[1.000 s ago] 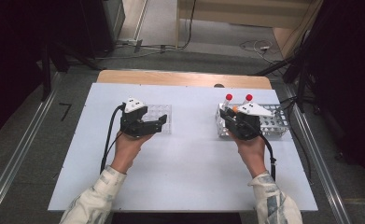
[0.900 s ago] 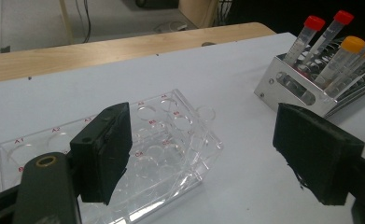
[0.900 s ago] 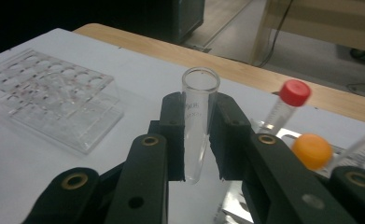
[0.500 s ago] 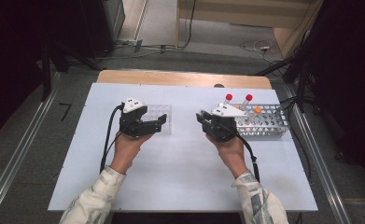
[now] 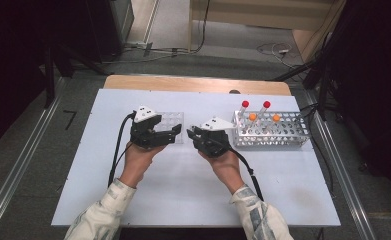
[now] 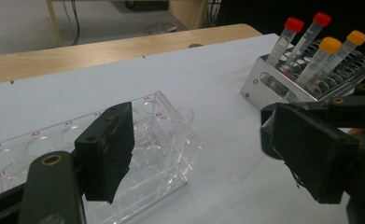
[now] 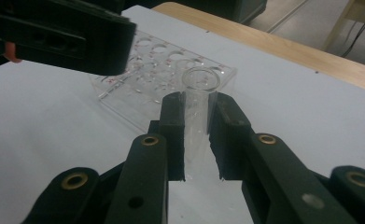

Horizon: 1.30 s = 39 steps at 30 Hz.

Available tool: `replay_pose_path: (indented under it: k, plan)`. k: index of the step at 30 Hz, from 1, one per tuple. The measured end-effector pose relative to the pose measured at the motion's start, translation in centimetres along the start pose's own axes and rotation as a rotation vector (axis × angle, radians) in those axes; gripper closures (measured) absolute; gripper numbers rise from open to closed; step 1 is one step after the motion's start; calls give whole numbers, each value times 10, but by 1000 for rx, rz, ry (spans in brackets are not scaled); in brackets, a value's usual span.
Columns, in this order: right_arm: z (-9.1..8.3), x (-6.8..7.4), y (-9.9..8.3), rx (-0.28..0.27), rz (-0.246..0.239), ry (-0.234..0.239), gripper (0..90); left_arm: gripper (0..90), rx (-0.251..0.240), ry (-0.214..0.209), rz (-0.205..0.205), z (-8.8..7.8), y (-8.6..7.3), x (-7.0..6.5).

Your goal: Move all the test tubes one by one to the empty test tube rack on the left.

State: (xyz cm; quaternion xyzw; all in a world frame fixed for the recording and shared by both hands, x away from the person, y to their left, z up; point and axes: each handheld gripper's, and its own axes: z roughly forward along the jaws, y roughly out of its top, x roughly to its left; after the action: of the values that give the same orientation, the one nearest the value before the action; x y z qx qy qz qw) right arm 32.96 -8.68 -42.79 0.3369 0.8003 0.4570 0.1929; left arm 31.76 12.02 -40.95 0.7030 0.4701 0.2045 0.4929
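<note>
Two tongs at the bench (image 5: 83,200): right tongs (image 5: 195,133), clamped on a clear uncapped tube (image 7: 196,112), carried from the metal rack (image 5: 273,136) toward the clear well plate (image 5: 175,120), beside left tongs (image 5: 175,131) held apart, closing slightly, empty, suggesting a handover.

Both grippers are black: the left gripper (image 5: 175,131) and right gripper (image 5: 192,132) carry grey three-cornered top plates, brass-ringed screws on the jaws, black cables trailing toward 6 o'clock. Sleeves (image 5: 100,215) are pale, patterned.
</note>
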Motion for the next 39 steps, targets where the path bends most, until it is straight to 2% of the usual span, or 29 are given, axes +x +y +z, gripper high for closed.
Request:
replay_pose_path:
  k: [5, 11, 15, 23, 37, 39]
  plan:
    - [9, 9, -2, 12, -6, 19, 735, 279, 1, -38, 4, 0, 0, -3]
    - [17, 17, -3, 18, -8, 32, 735, 465, 23, -98, 24, 2, -2, -8]
    - [19, 20, -2, 16, -13, 37, 735, 559, 38, -115, 41, 4, -3, -10]
    - [18, 22, -2, 8, -22, 33, 735, 696, 58, -104, 55, 7, -5, -12]
    - [19, 23, -3, 15, -22, 38, 725, 770, 65, -86, 74, 7, -5, -13]
    - [18, 23, -3, 15, -22, 47, 677, 771, 57, -79, 75, 6, -5, -14]
